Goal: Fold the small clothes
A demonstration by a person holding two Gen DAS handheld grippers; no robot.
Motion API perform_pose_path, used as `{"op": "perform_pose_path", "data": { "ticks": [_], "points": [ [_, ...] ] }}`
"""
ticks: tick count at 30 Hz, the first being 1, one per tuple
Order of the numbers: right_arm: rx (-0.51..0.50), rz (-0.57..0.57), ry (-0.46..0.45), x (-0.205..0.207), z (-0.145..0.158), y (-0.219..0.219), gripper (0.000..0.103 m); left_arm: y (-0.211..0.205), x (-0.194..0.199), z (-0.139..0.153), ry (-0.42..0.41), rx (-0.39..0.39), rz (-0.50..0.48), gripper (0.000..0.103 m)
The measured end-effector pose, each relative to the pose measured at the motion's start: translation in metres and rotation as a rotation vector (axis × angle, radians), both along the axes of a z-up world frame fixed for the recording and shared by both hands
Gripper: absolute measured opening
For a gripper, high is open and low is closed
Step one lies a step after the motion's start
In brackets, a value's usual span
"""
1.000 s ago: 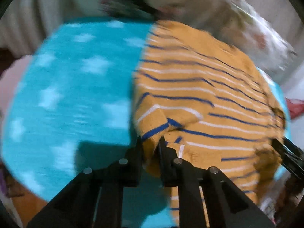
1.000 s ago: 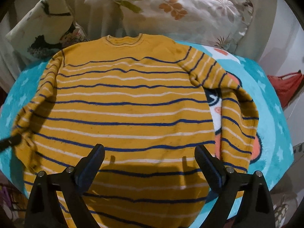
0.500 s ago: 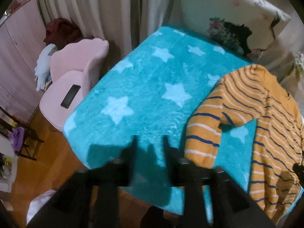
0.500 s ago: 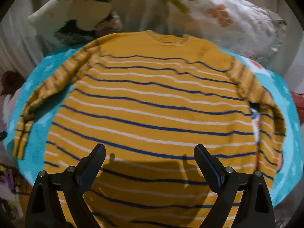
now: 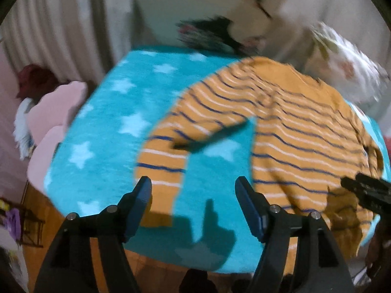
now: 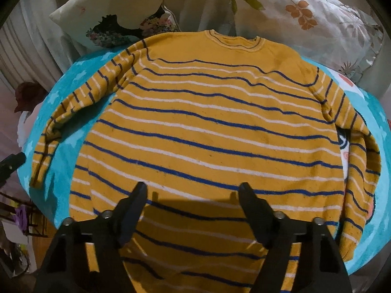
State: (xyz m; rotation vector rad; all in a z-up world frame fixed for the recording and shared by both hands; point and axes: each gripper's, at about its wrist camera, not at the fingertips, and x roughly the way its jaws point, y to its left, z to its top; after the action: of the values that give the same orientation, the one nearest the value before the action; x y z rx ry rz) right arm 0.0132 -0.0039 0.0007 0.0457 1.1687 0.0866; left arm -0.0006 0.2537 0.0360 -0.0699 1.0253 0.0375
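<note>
Your left gripper is spread wide and holds nothing; its fingers hang over the blanket, with the sweater's sleeve cuff just past the left finger at 11 o'clock. The sleeve runs up toward 1 o'clock to the body, which lies at 2 o'clock. Your right gripper is just as wide apart and empty too, poised above the lower part of the sweater. The sweater lies flat, neck at 12 o'clock, one sleeve angled out to 9 o'clock, the other bent down along the edge at 3 o'clock. Two pillows sit beyond the collar. A pink chair stands at 9 o'clock of the left view
</note>
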Motion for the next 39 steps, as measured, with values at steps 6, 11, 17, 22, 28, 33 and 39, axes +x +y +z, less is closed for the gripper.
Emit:
{"op": "perform_pose_path", "data": {
  "ticks": [6,11,17,22,28,33,39],
  "points": [
    [-0.023,-0.057,0.016,-0.007,-0.006,-0.026,0.077,-0.030,0.009,-0.012,0.032,-0.015,-0.070,0.074],
    [-0.096,-0.147,0.036,-0.018,-0.010,-0.079,0.077,-0.057,0.019,-0.026,0.081,-0.078,-0.100,0.075],
    [-0.272,-0.351,0.079,-0.037,-0.012,-0.185,0.077,-0.086,0.022,-0.029,0.093,-0.086,-0.100,0.075],
    [-0.236,-0.536,0.029,-0.062,0.016,-0.278,0.077,-0.106,0.021,-0.029,0.095,-0.097,-0.074,0.075],
    [0.009,-0.568,0.055,-0.079,0.010,-0.324,0.079,-0.135,0.013,-0.029,0.098,-0.107,-0.055,0.075],
    [0.214,-0.515,0.082,-0.077,-0.019,-0.302,0.080,-0.155,-0.002,-0.023,0.088,-0.081,-0.041,0.075],
    [0.032,-0.359,0.017,-0.057,-0.007,-0.290,0.006,-0.163,-0.017,-0.018,0.078,-0.067,0.003,0.075]
  ]
}}
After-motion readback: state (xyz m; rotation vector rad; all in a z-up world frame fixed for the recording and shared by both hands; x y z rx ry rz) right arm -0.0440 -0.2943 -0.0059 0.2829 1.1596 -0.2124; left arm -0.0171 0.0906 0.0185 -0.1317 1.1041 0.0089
